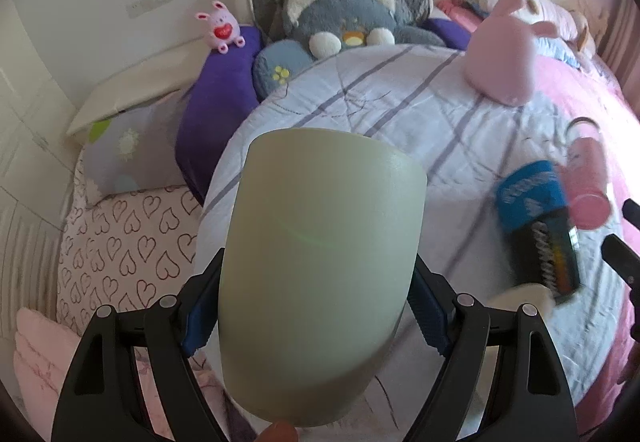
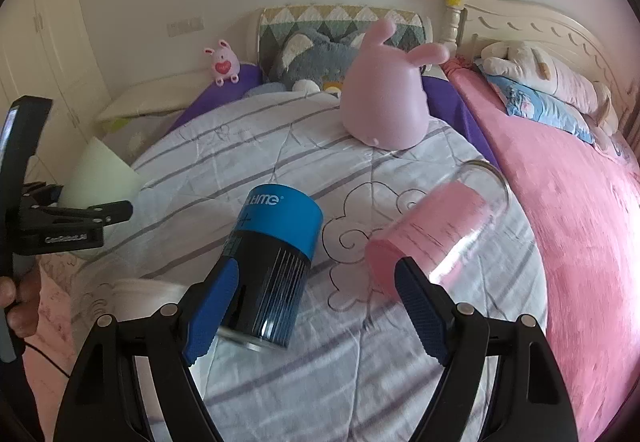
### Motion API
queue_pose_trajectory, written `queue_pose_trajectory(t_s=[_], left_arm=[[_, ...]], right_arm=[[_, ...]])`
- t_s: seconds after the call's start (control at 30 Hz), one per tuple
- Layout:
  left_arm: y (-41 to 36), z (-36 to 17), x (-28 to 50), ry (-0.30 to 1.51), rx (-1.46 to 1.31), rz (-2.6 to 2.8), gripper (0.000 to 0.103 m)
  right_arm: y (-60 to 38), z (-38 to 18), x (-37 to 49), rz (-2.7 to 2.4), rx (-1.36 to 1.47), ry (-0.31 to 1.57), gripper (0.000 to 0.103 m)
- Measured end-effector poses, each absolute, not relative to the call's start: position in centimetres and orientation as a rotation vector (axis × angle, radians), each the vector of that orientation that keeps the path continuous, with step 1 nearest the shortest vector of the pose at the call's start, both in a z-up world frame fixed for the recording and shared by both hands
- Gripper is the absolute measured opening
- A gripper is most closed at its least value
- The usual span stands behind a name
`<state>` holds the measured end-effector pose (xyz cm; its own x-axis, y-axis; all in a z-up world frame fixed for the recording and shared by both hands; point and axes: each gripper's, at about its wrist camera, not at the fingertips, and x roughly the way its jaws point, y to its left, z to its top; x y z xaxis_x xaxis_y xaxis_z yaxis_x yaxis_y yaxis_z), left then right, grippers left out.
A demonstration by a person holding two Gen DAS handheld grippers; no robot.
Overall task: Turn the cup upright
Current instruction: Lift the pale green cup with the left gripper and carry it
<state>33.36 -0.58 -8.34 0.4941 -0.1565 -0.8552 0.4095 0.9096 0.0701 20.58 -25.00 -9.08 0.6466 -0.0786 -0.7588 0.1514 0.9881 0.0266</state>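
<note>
Progress looks partial. Through the left wrist camera, the left gripper (image 1: 312, 306) is clamping a pale green cup (image 1: 320, 266) between its blue pads, lifted above the bed (image 1: 420, 114); which end is the mouth I cannot tell.

Through the right wrist camera, the right gripper (image 2: 316, 306) is hanging wide open and empty. A blue-and-black cup (image 2: 272, 266) is lying tilted just ahead of its left finger, a pink cup (image 2: 436, 226) lying beyond its right finger. Those two look not yet righted.
</note>
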Motion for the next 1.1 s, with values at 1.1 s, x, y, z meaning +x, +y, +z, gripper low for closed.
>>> queue_pose_trajectory(t_s=[1.1], left_arm=[[-16.3, -11.8, 13.7, 1.150, 0.196, -0.509, 0.083]], right_arm=[[-36.5, -9.4, 4.1, -0.249, 0.279, 0.813, 0.082]])
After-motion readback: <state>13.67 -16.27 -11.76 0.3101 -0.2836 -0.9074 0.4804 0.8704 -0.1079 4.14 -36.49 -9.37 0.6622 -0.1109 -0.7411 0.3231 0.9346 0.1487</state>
